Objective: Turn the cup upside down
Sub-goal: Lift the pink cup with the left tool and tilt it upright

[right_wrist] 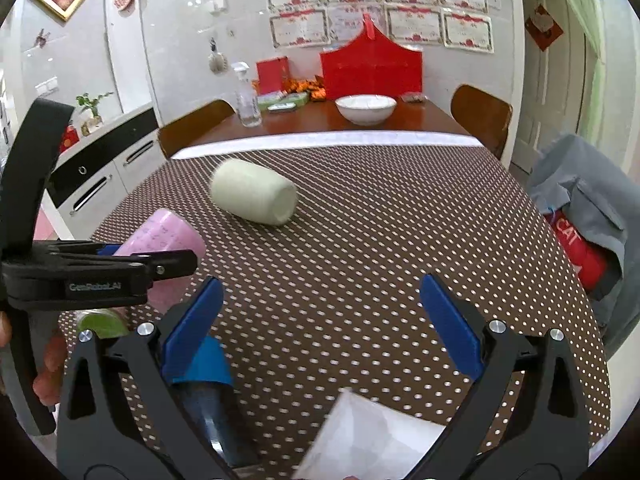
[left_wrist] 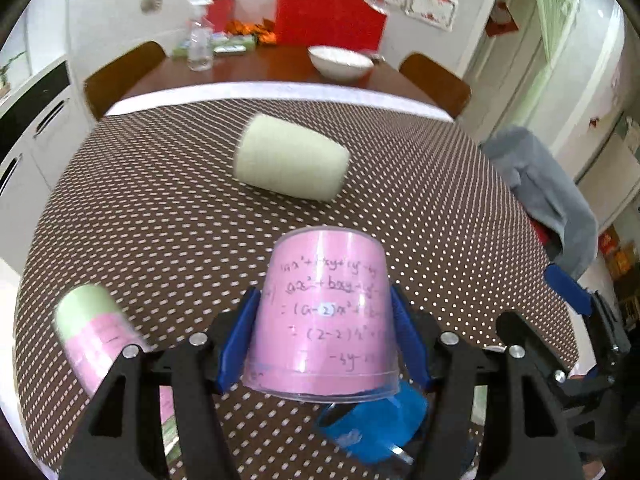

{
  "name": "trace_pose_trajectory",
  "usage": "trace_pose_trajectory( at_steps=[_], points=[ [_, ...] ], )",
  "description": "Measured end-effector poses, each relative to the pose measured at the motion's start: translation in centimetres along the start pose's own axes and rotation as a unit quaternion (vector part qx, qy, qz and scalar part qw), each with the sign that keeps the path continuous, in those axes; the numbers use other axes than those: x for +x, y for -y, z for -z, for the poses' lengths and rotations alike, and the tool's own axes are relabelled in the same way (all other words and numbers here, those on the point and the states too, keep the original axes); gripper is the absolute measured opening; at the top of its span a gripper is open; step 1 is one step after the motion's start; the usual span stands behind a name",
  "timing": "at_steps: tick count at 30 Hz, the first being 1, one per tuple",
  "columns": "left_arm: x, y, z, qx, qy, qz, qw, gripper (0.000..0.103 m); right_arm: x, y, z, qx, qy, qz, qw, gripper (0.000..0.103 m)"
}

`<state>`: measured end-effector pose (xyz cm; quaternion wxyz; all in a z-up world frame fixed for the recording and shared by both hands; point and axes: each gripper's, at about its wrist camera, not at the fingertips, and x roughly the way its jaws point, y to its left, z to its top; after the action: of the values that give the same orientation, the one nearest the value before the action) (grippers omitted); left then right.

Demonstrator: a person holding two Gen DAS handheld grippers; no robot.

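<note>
1. Left gripper (left_wrist: 324, 332) at lower middle of the left wrist view; jaws squeezed tight on the pink cup (left_wrist: 324, 316), one blue pad on each side; cup bottom up, wide rim down, handwritten maths on its side.
2. Same pink cup (right_wrist: 160, 240) at middle left of the right wrist view, partly hidden behind the black left gripper (right_wrist: 156, 266).
3. Right gripper (right_wrist: 322, 320) at lower middle of the right wrist view; jaws spread wide, holding nothing; dotted surface (right_wrist: 360, 240) showing between the blue pads.
4. Pale green cup (left_wrist: 290, 158) lying on its side at middle of the left wrist view, well apart from the pink cup.
5. Green and pink cup (left_wrist: 94, 332) tipped over at lower left of the left wrist view; blurry.
6. Blue cup (left_wrist: 372, 426) low in that view, under the pink cup's rim; touching or not, cannot tell.
7. White bowl (right_wrist: 365, 109) on the bare wood at upper middle of the right wrist view, past the dotted cloth.
</note>
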<state>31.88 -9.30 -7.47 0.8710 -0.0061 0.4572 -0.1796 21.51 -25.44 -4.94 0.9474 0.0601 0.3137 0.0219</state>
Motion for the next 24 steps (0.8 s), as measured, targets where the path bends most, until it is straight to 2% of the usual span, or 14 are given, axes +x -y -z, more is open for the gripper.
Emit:
trace_pose_trajectory(
  at_steps=[5,13,24],
  points=[
    [-3.4,-2.3,2.2,-0.029,0.015,0.003,0.9995,0.064,-1.2,-3.5,0.5,-0.022,0.006,-0.018,1.0,0.097],
    [-5.9,-4.9,7.8,-0.066,0.016,0.024,0.9974,0.064,-2.7,-6.5,2.7,-0.028,-0.004,-0.028,0.999,0.097],
    [-4.0,-6.2,13.0,-0.117,-0.01,0.039,0.9923,0.064,-3.9,-7.2,5.6,-0.025,-0.022,-0.011,0.999,0.097]
  ],
)
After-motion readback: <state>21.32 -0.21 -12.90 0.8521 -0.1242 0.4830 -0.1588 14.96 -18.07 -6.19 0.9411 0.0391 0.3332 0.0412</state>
